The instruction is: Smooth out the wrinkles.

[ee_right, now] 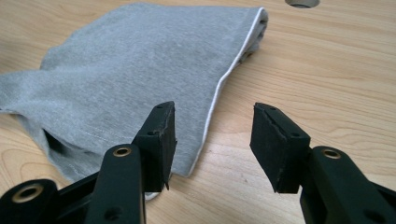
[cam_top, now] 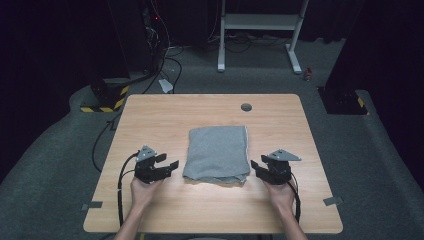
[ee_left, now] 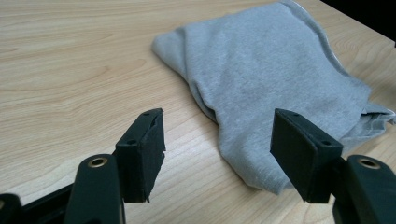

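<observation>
A folded grey cloth (cam_top: 218,153) lies in the middle of the wooden table (cam_top: 150,115). My left gripper (cam_top: 170,162) hovers just left of the cloth's near left corner, open, with nothing between its pads. In the left gripper view the cloth (ee_left: 275,79) spreads ahead and to the right, its near edge under the right jaw. My right gripper (cam_top: 256,167) sits by the cloth's near right corner, open and holding nothing. In the right gripper view the cloth (ee_right: 140,79) with its white-stitched hem runs beneath the left jaw.
A round grey cable grommet (cam_top: 246,107) is set in the table near the far edge. Cables (cam_top: 120,190) trail from each gripper over the near edge. A white desk frame (cam_top: 260,30) and floor cables stand beyond the table.
</observation>
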Demonstrator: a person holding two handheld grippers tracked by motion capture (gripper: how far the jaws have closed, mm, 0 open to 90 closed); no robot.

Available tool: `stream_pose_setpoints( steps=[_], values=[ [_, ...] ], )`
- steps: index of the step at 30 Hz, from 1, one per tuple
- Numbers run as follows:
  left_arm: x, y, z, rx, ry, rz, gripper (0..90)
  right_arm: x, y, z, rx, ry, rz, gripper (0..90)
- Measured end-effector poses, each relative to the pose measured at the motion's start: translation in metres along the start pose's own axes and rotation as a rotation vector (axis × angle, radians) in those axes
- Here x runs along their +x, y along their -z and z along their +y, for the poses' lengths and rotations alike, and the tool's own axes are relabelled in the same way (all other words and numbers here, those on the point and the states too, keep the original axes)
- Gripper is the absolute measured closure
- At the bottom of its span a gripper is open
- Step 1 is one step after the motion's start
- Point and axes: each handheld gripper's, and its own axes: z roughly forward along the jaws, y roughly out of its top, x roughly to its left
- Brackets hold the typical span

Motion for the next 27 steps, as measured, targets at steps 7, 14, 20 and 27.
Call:
stream_pose_setpoints(
  steps=[7,14,20,27],
  values=[
    [0.007,0.008,-0.002,-0.017,0.021,0.013,35.2,-0.008,0.007,-0.001,-0.014,-0.023,-0.013,49.8],
    [0.013,0.015,-0.006,-0.026,0.034,0.037,35.3,-0.014,0.014,0.0,-0.015,-0.018,-0.023,49.6],
    [0.019,0.019,-0.01,-0.021,0.045,0.06,35.3,-0.019,0.018,-0.001,-0.021,-0.031,-0.036,49.7],
    [0.026,0.021,-0.015,-0.015,0.061,0.077,35.3,-0.028,0.023,-0.005,-0.024,-0.058,-0.053,49.7]
  ],
)
